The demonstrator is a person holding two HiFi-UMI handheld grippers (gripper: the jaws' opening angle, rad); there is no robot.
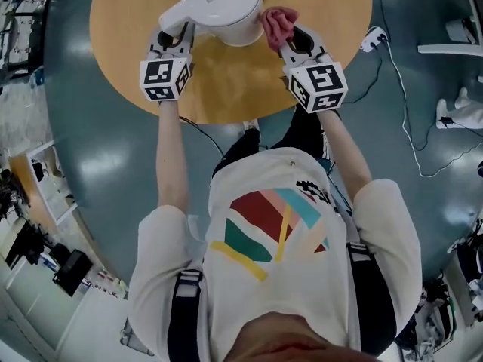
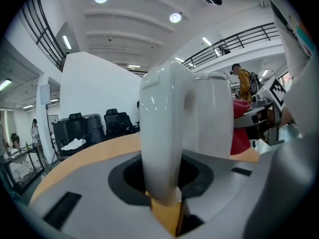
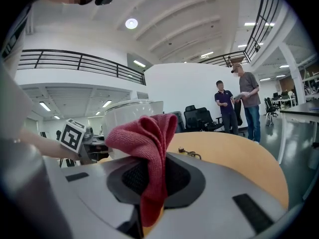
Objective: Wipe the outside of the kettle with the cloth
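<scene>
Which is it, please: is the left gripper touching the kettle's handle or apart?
Touching: the left gripper is shut on the handle, seen plainly in its own view.

A round wooden table point(image 1: 226, 89) carries a white kettle point(image 1: 223, 10) and a thin dark cord point(image 3: 190, 153).

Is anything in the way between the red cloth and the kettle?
Nothing visible does. The cloth, pinched in the right gripper, looks pressed against the side of the kettle; the left gripper clamps the handle opposite.

Round wooden table point(image 1: 121, 29), power strip point(image 1: 372, 40) nearby.
</scene>
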